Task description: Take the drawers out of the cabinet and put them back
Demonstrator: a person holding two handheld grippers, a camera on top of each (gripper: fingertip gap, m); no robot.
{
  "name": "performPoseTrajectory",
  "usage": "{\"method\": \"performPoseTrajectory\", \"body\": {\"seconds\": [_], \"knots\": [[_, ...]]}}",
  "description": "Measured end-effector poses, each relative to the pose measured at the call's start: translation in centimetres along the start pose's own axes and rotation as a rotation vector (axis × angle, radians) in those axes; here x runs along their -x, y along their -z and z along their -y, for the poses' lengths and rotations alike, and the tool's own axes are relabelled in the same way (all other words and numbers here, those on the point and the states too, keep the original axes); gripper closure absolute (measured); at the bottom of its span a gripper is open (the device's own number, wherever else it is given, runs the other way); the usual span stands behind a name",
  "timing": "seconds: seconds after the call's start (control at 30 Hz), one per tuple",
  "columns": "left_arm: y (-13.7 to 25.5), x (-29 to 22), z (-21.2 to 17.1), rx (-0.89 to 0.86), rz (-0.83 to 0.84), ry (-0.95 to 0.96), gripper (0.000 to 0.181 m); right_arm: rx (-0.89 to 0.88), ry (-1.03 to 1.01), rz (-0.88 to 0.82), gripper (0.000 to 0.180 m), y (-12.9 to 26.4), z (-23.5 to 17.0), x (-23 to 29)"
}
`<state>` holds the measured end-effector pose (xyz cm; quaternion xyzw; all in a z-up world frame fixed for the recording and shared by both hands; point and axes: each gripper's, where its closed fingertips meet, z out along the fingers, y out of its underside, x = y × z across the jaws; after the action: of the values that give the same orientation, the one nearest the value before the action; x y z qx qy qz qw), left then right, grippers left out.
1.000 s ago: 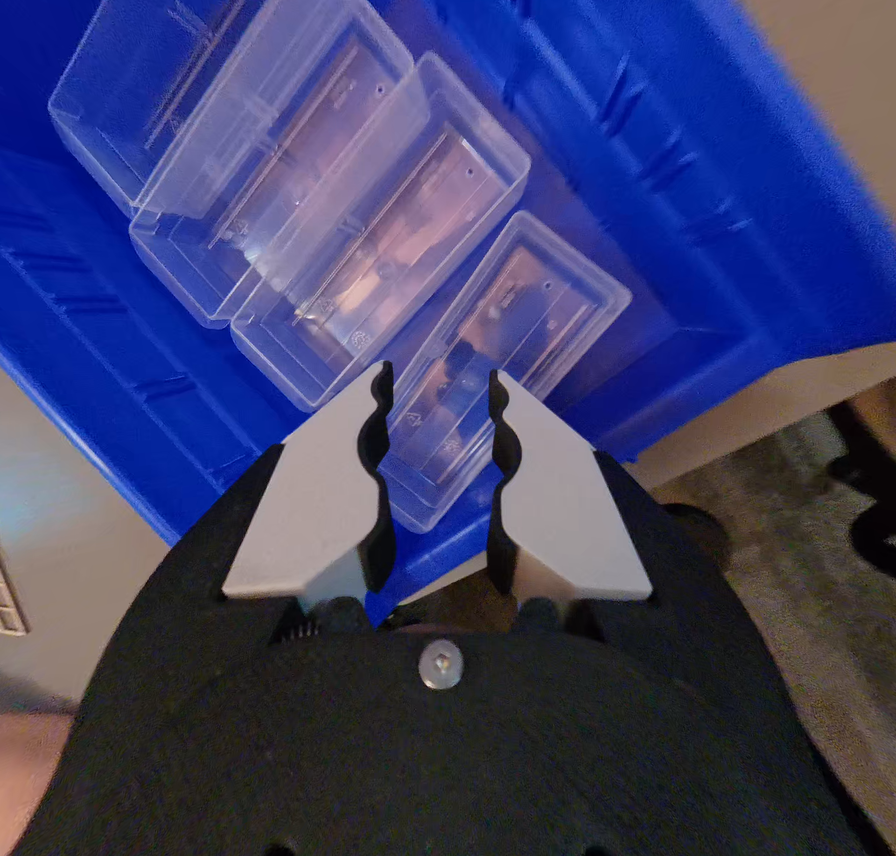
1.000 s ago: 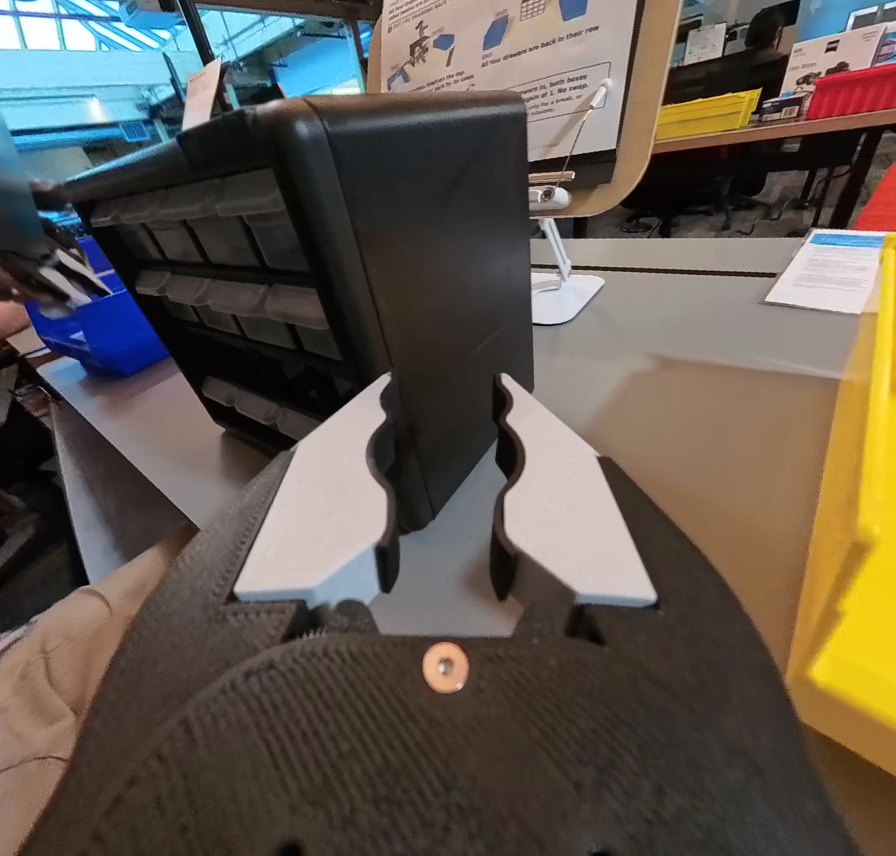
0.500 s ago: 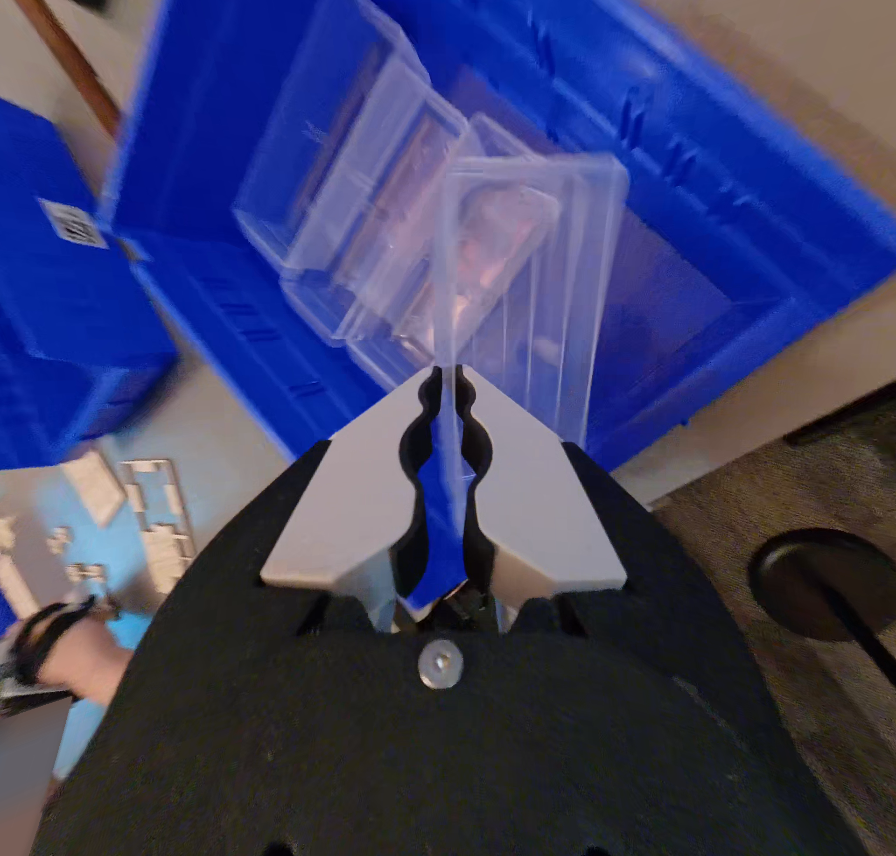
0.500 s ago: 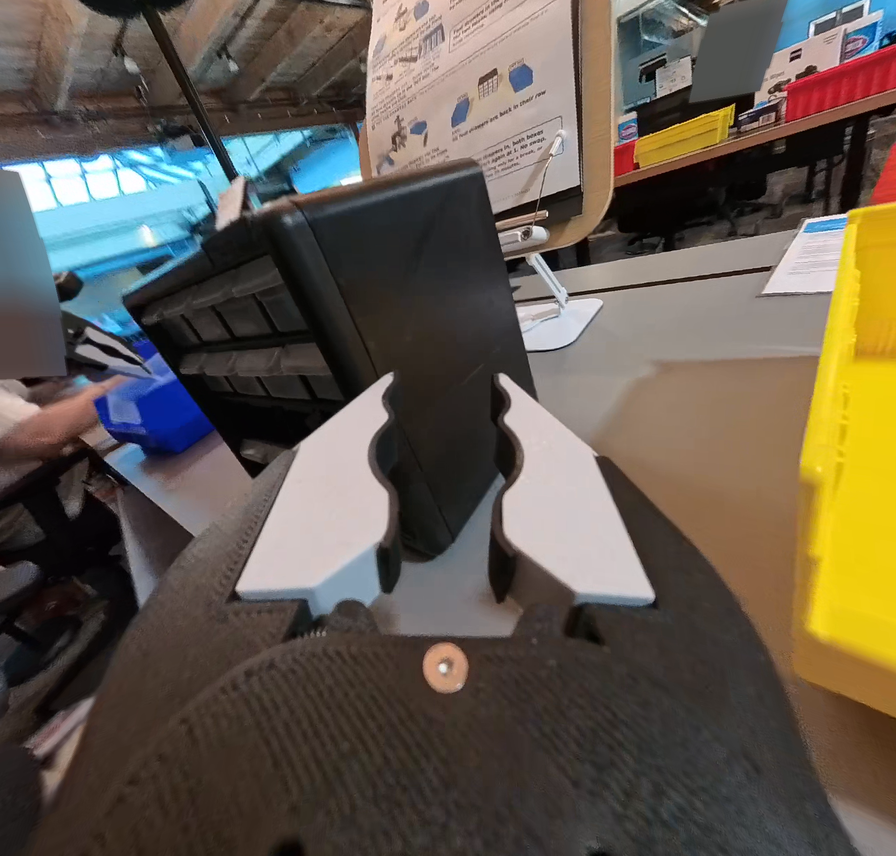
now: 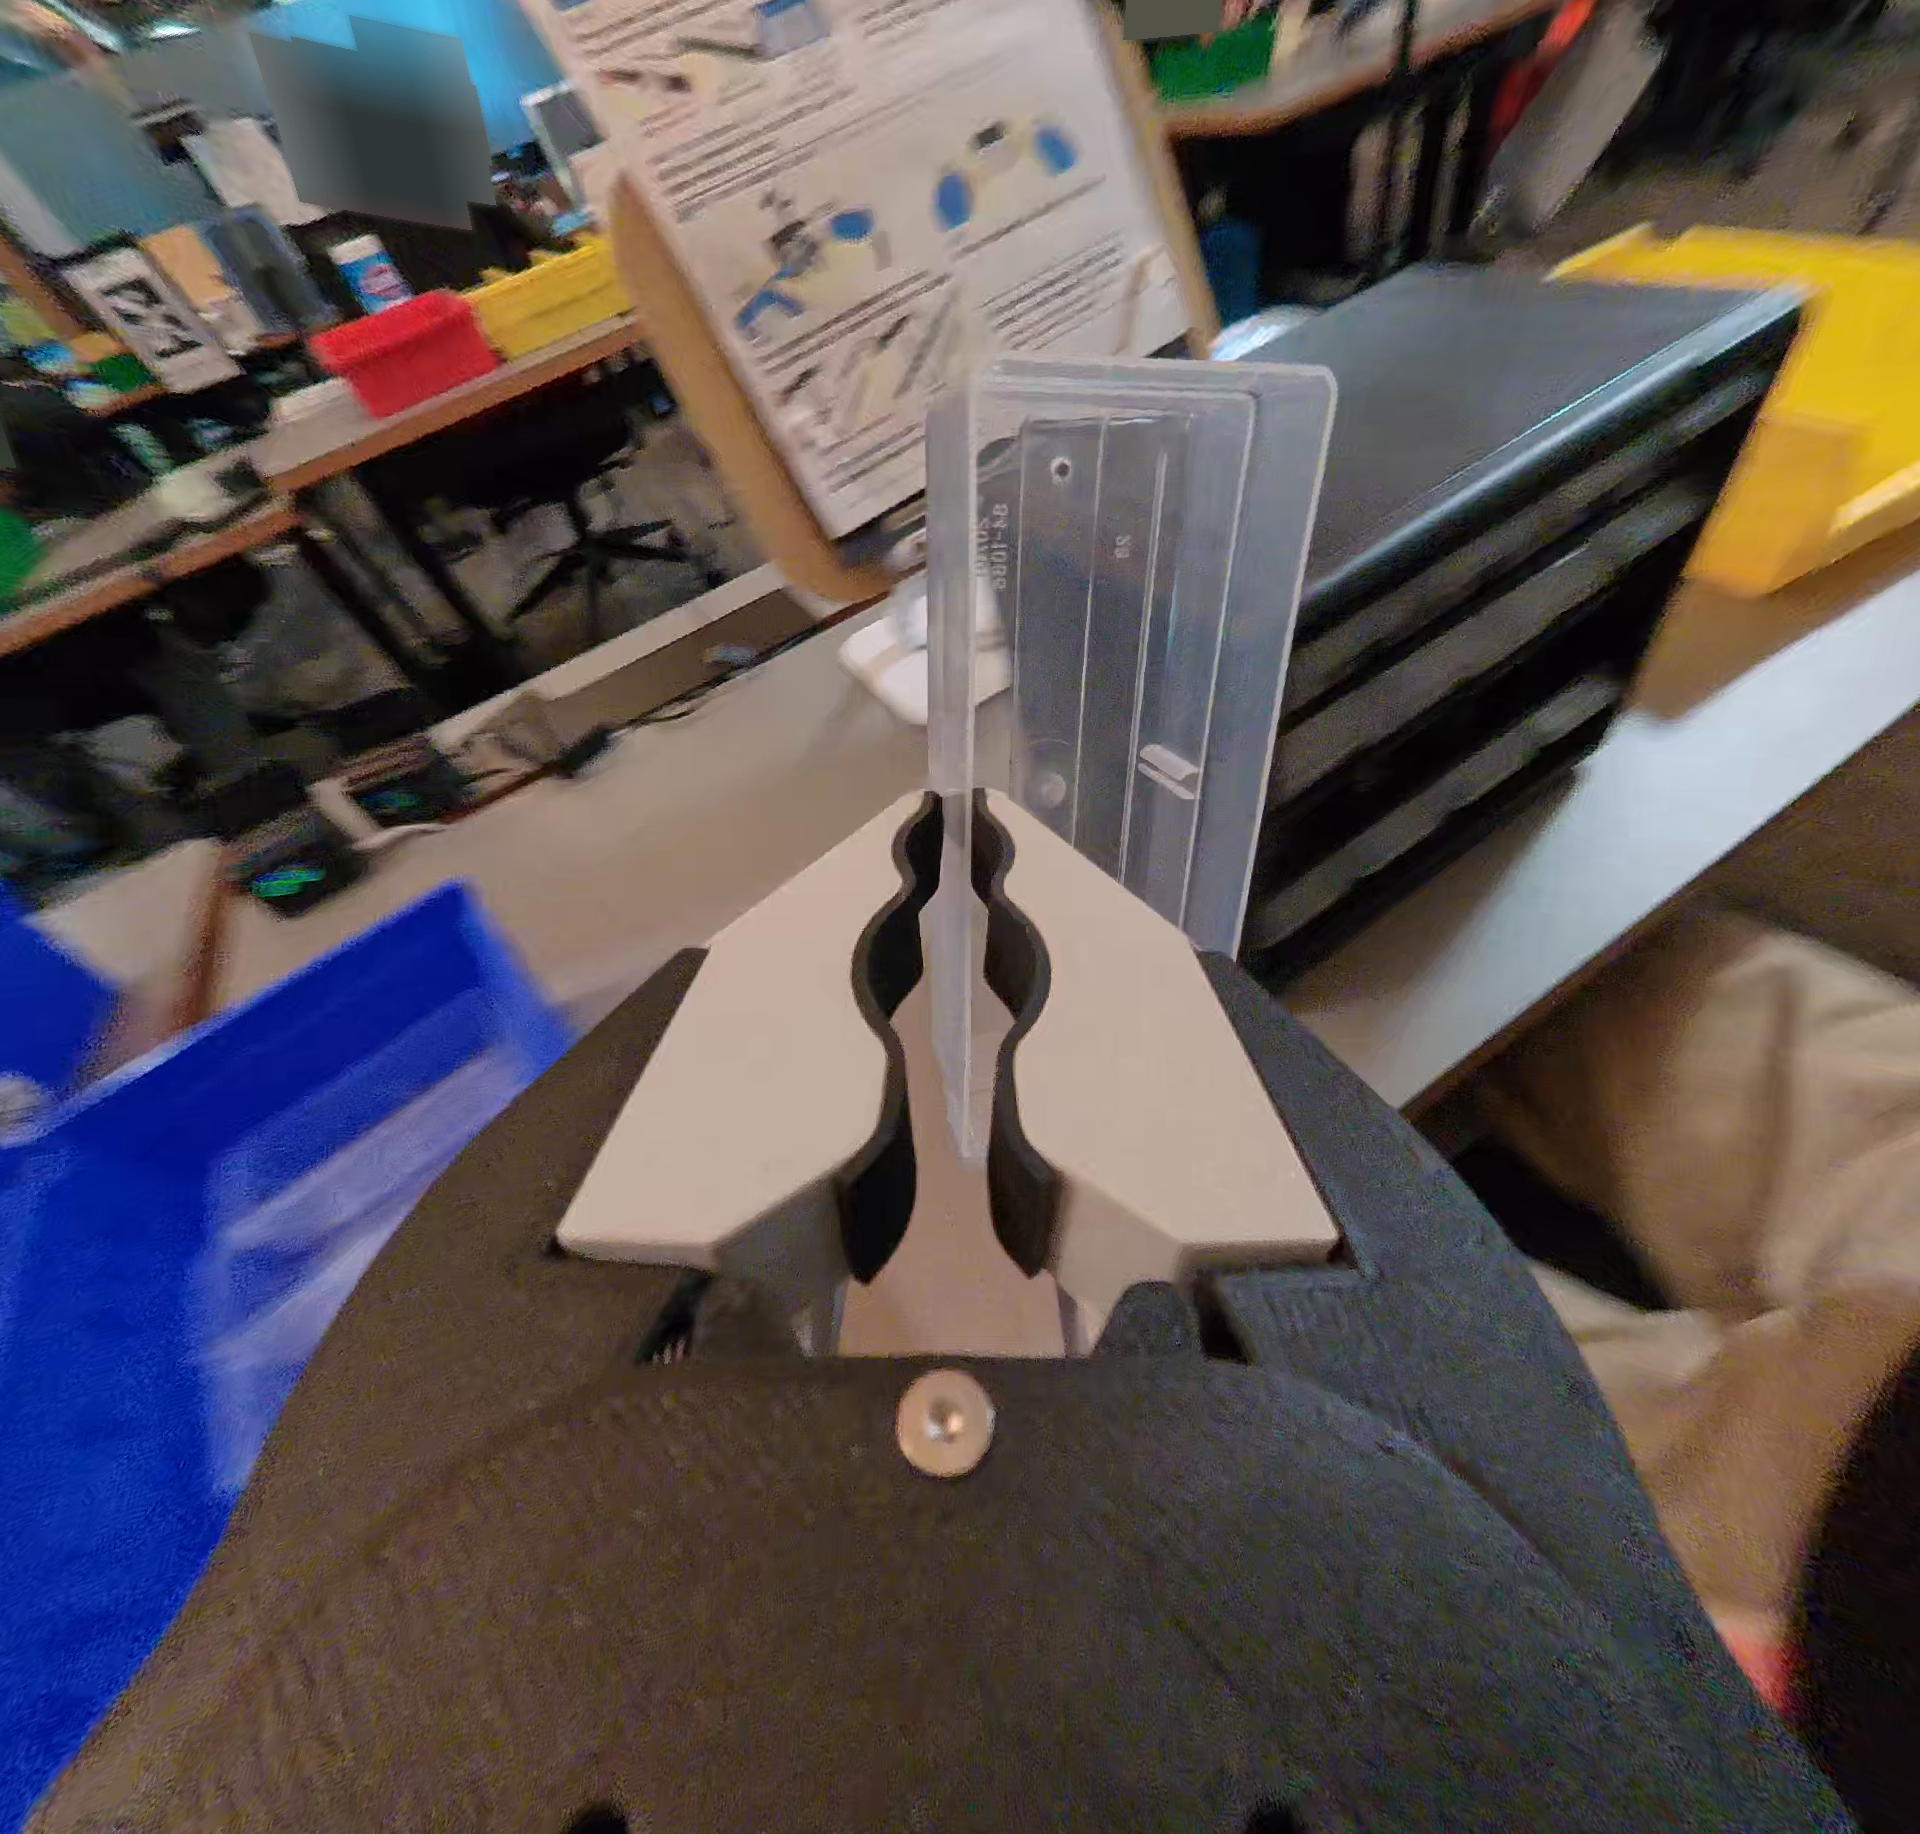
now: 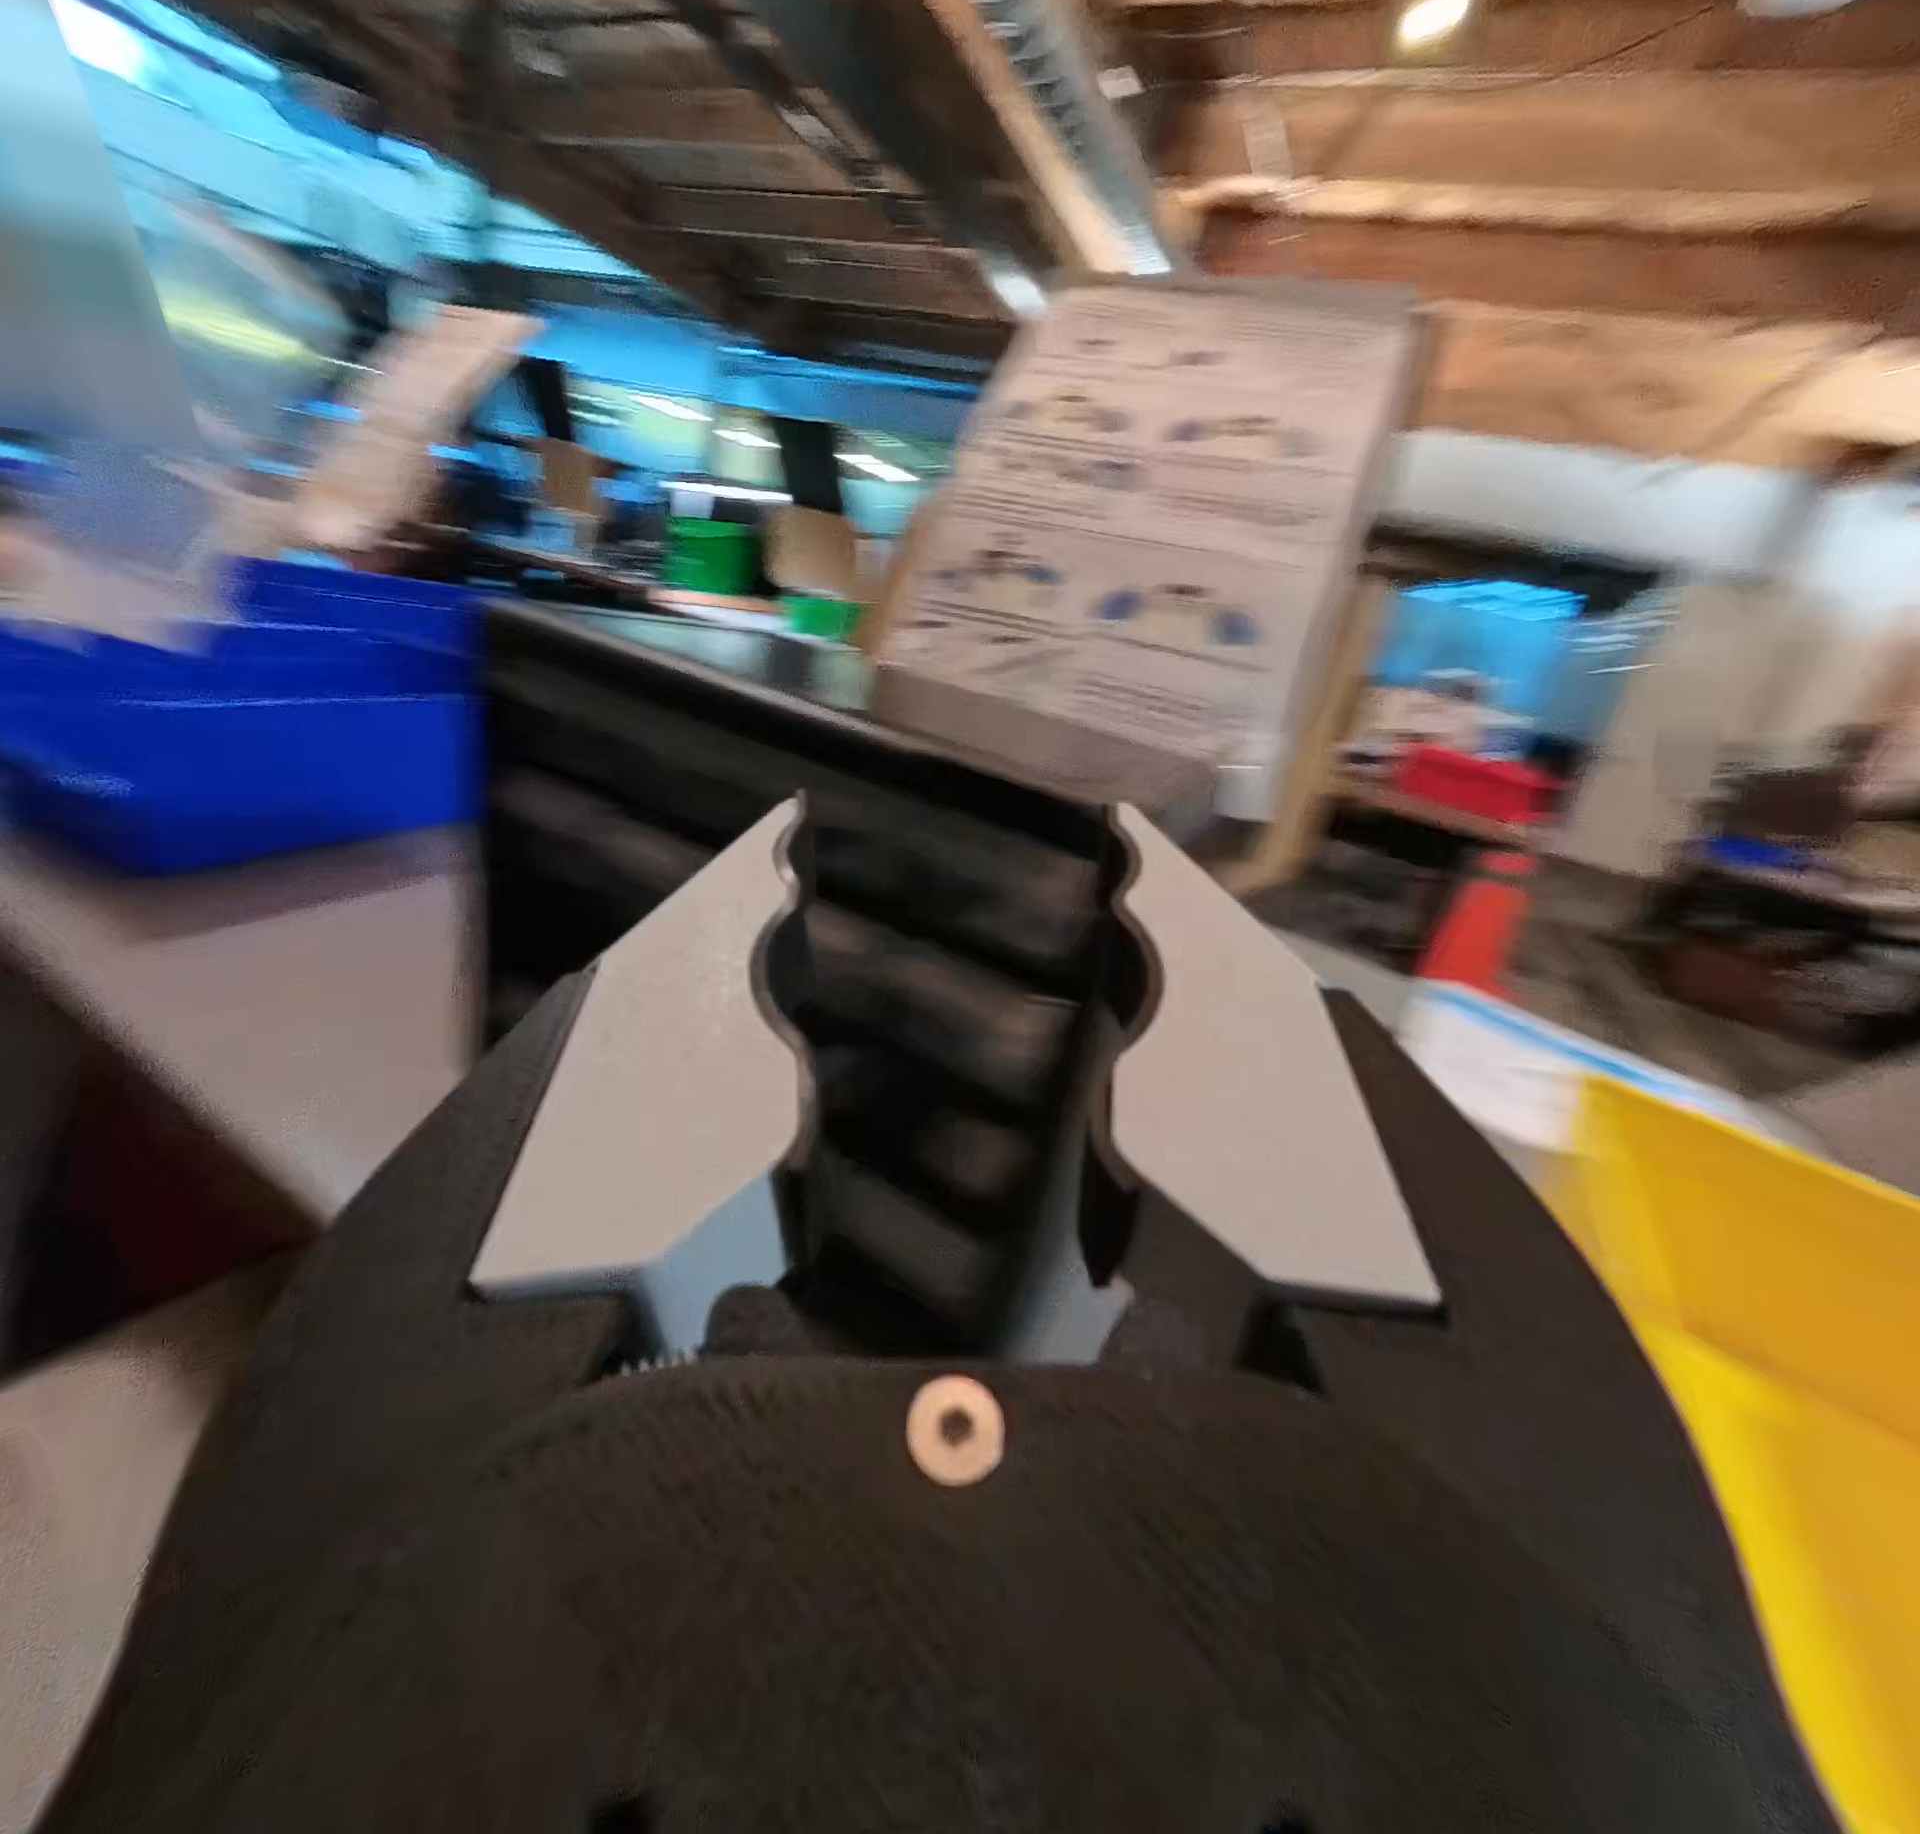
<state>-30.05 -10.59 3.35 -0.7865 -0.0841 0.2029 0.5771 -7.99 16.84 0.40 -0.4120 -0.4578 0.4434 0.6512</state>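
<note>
- Sitting at the lower left of the left wrist view, a glossy blue plastic bin (image 5: 187, 1213) is smeared by motion; pale clear shapes show faintly inside it, too blurred to name.
- Just right of it, the left gripper (image 5: 958, 818) has its grey wedge-shaped fingers (image 5: 748, 1078) with wavy black inner pads pressed together on one thin wall of a clear plastic drawer (image 5: 1143, 641); the drawer stands upright on end above the fingertips, a smooth rectangular tray with ribbed lines and a small moulded slot on its face.
- Behind the drawer and to its right, the black cabinet (image 5: 1507, 496) rests on a smooth grey table (image 5: 1683, 797); it is a matt, boxy plastic shell with horizontal rows across its front; the drawer is apart from it, in the air in front.
- At the far right edge a bright yellow bin (image 5: 1829, 413) sits beside the cabinet.
- In the right wrist view, heavily blurred, the blue bin (image 6: 239, 714) lies at the left on the table.
- At centre, the right gripper (image 6: 956, 818) has its fingers well apart with nothing between them; the cabinet (image 6: 935, 943) shows through the gap, its dark drawer rows stacked.
- At the right, the yellow bin (image 6: 1745, 1296) fills the lower corner, smooth and angular.
</note>
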Motion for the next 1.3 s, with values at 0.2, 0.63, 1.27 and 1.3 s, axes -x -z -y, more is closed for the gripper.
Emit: {"method": "performPoseTrajectory", "body": {"seconds": [0.2,0.63,1.27,1.3], "knots": [[-4.0,-11.8,-1.6,-0.114,-0.197,0.393,0.181,0.086,-0.028,0.474,0.123,0.7,-0.5,18.3],[-8.4,-17.1,-6.8,-0.032,-0.220,0.574,0.181,0.353,0.915,0.409,0.146,0.7,-9.2,21.9],[-6.1,-13.3,-5.0,-0.355,-0.315,0.584,0.095,0.442,0.468,0.942,0.167,5.8,-8.8,26.4],[-6.0,-12.1,-5.2,-0.379,-0.276,0.602,0.095,0.445,0.379,0.993,0.167,6.2,-8.2,26.6]]}}
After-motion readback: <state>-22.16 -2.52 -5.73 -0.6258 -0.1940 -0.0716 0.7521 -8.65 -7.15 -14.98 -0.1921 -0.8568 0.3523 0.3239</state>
